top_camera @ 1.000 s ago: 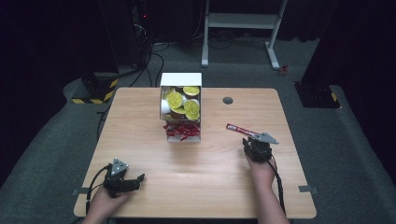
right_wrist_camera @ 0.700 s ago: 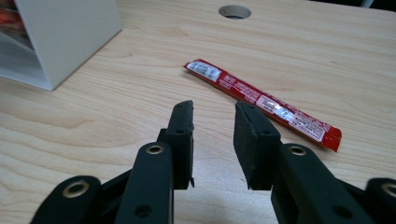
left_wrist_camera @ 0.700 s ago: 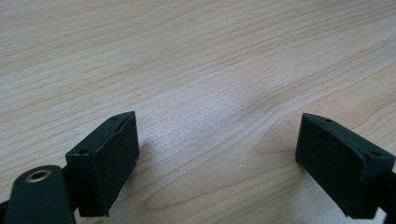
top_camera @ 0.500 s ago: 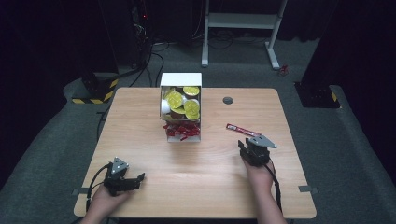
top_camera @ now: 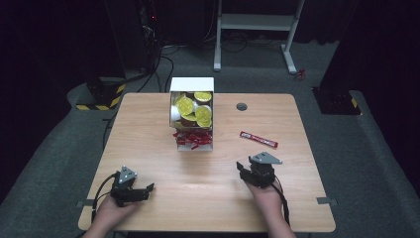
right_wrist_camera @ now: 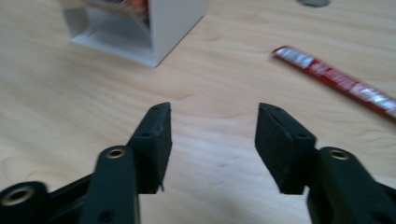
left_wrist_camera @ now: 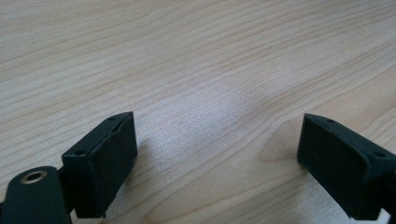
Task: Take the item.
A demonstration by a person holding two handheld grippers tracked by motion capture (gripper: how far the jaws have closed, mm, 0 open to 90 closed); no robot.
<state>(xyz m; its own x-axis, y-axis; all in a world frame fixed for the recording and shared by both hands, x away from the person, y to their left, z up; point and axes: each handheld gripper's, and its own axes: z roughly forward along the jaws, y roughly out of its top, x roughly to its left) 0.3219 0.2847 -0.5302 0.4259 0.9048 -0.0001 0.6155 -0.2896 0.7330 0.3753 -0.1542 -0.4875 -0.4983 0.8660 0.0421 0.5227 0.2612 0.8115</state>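
Red stick pack (top_camera: 258, 139), lettering blurred; right tool (right_wrist_camera: 212, 140) just opening, empty; left tool (left_wrist_camera: 219, 163) apart

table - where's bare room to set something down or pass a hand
The widest free patch on the table is its left side, between the white box and the left edge. Also bare: the middle strip between left gripper and right gripper. It is tighter on the right, where the red stick packet lies between box and right gripper.
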